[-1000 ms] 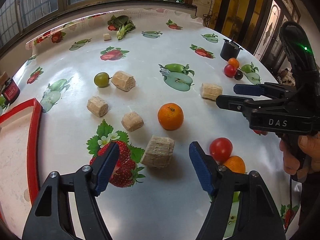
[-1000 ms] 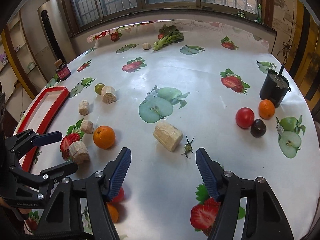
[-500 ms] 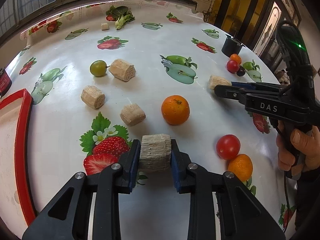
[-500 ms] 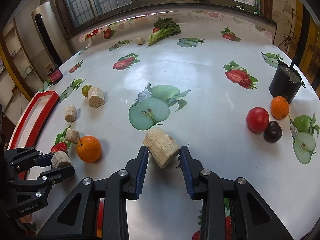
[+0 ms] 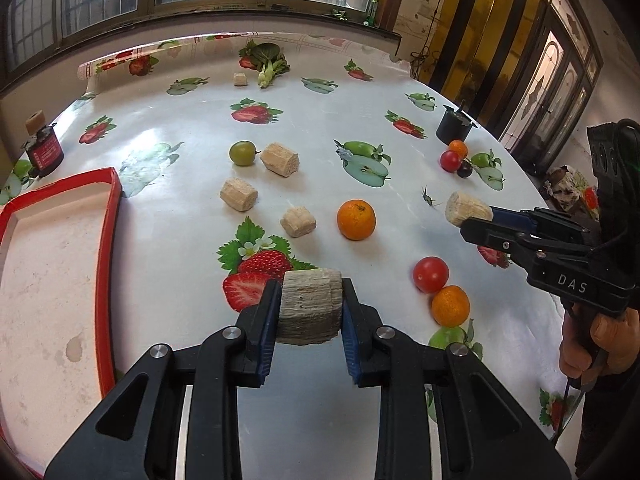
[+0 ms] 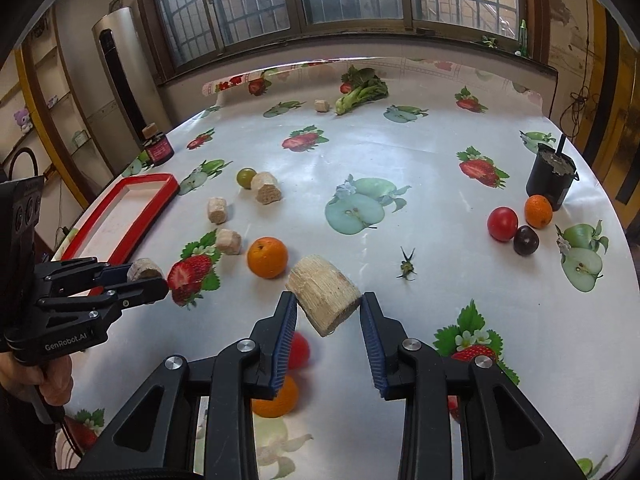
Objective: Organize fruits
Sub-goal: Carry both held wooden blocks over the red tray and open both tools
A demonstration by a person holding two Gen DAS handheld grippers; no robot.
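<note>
Though both tongs (image 5: pixel 310 312) (image 6: pixel 328 320) laden, bare tablecloth (image 5: pixel 180 248) ahead.

On the worktop (image 6: pixel 400 168), a tray (image 6: pixel 132 216) lies at the left edge, with a jar (image 6: pixel 159 148) behind it. A cup (image 6: pixel 551 180) stands near the right edge; an orange (image 6: pixel 538 211), a tomato (image 6: pixel 502 223) and a plum (image 6: pixel 525 240) cluster just before it. Greens (image 6: pixel 362 90) lie at the far edge. Mid-worktop, a grape (image 6: pixel 245 177) touches a block (image 6: pixel 267 192); nearer, another orange (image 6: pixel 267 257) sits right of two blocks.
</note>
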